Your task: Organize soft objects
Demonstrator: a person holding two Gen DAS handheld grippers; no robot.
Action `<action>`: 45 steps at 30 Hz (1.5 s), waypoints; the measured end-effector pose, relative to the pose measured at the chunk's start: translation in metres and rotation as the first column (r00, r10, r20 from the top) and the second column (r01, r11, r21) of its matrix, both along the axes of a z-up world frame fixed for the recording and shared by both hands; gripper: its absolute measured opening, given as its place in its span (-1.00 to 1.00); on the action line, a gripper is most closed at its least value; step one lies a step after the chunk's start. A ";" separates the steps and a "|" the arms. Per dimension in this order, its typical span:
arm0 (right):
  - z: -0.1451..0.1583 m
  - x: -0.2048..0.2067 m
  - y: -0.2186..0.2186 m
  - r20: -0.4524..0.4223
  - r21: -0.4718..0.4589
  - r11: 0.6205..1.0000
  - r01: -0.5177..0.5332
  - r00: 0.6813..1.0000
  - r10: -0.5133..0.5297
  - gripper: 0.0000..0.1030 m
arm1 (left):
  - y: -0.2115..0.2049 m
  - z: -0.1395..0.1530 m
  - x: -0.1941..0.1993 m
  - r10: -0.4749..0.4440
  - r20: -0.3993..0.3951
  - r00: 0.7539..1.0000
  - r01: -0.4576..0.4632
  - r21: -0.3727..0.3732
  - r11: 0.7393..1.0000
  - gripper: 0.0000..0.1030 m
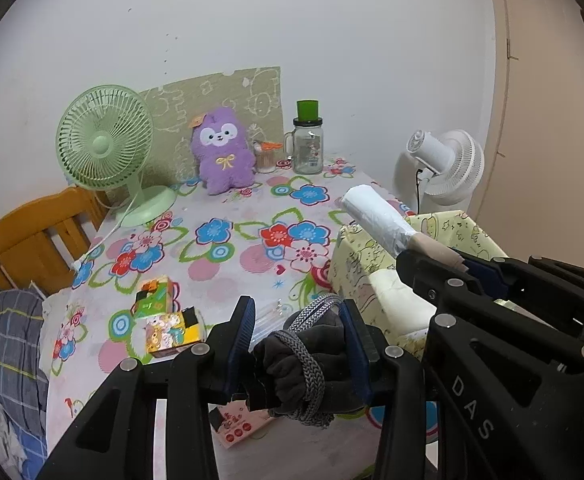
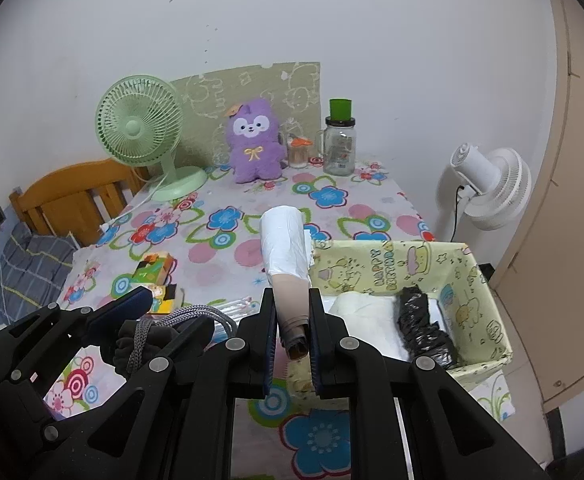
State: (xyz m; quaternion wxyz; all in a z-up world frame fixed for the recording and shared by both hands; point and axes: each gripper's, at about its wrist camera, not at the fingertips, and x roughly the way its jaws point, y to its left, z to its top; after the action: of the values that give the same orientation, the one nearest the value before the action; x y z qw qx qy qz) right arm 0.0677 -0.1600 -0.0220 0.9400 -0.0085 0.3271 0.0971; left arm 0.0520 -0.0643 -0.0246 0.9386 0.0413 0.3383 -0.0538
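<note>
Left of the yellow box (image 2: 480, 292), the left hand-held gripper (image 1: 298, 344) is clamped on a dark cloth bundle (image 1: 304, 364). The right hand-held gripper (image 2: 292, 328) grips a white roll (image 2: 286, 240) at the box's left edge. A black bundle (image 2: 424, 328) already lies inside; both held items remain unplaced.

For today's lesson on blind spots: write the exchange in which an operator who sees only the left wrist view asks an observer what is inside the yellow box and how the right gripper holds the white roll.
Operator: My view shows only the yellow box's near corner. What is inside?
Observer: A black crinkled bundle lies in it, next to something white.
Operator: And the right gripper's hold on the white roll?
Observer: Both pads press its bare cardboard core, and the wrapped part sticks out past the fingertips.
</note>
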 end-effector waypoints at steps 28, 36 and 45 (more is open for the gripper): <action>0.006 0.016 -0.060 0.015 0.003 0.995 0.103 0.995 -0.103 -0.67 | -0.061 0.007 0.022 -0.108 0.019 0.994 0.107 0.014 0.994 -0.14; 0.000 0.023 -0.081 0.004 0.011 0.990 0.142 0.990 -0.142 -0.67 | -0.081 0.002 0.032 -0.144 0.011 0.989 0.144 0.021 0.989 -0.14; -0.010 0.033 -0.105 -0.011 0.022 0.985 0.168 0.986 -0.168 -0.67 | -0.101 -0.007 0.045 -0.179 -0.013 0.984 0.179 0.011 0.984 -0.13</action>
State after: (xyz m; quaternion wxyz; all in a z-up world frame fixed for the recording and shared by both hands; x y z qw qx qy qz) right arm 0.1005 -0.2645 -0.0323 0.9433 0.0305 0.3297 0.0212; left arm 0.0975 -0.1655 -0.0318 0.9276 0.0772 0.3392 -0.1361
